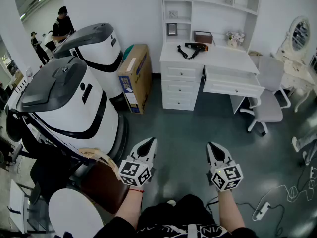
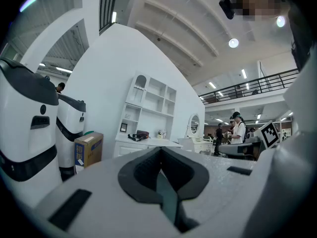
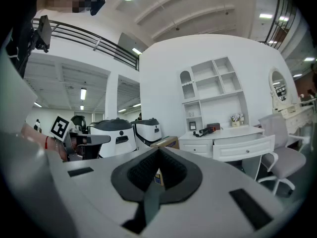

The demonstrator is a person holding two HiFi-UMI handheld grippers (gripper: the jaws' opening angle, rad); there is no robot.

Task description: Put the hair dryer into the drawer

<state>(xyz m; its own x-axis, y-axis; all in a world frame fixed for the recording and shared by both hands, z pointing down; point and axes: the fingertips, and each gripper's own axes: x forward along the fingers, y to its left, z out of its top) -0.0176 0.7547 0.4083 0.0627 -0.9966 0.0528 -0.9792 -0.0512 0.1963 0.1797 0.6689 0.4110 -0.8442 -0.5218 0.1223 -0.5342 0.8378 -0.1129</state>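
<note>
In the head view, the hair dryer [image 1: 194,47] is seen far off on the tabletop [image 1: 228,57], by the open drawer [image 1: 232,81]. A chair [image 1: 267,105] is parked there.

In the left gripper view, the left gripper's [image 2: 159,157] fingers are pressed together, empty. The hair dryer is tiny and hard to make out.

In the right gripper view, the right gripper's [image 3: 158,155] fingers are pressed together too. Much of the floor is hidden by its body.

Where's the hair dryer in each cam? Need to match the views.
Head view: hair dryer lies on the white desk, top, right of centre, far off.
Left gripper view: hair dryer is small, left of centre, slightly below mid height.
Right gripper view: hair dryer is right of centre, on the desk top.
Shared landmark: the white shelf unit rises just behind it in all three.
</note>
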